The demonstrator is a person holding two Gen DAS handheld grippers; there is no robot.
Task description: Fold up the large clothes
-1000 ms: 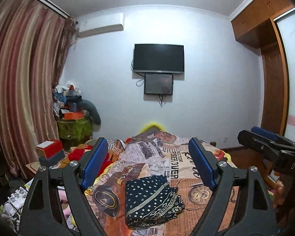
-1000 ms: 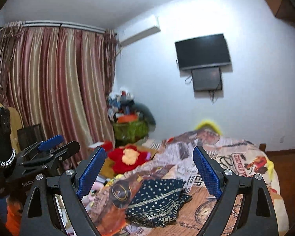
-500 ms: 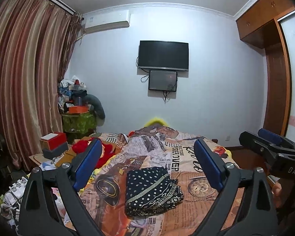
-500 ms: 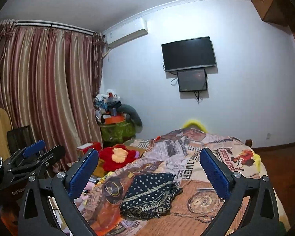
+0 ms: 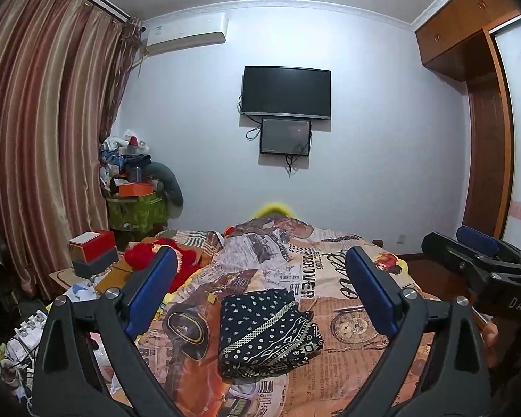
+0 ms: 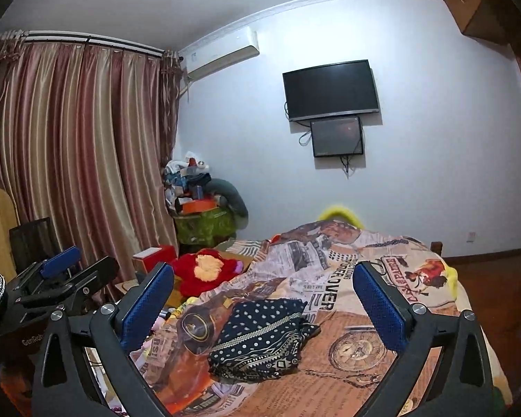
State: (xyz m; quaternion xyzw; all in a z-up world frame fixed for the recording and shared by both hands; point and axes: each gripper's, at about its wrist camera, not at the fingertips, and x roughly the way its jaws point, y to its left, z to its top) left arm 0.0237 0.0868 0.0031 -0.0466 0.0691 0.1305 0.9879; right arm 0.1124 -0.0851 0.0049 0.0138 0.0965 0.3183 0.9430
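I hold both tongs above the bed (image 5: pixel 347 375): the left gripper (image 5: pixel 260 292) is opening, the right gripper (image 6: pixel 264 299) gapes wide, both empty. The polka-dot garment (image 5: pixel 265 333) lies folded on the newspaper-print bedspread (image 6: pixel 330 278). Folding looks done; next I'd fetch another garment.

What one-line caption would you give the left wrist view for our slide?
Left gripper, jaws opening and empty, hovers over a folded dark patterned garment on the newsprint bedspread.
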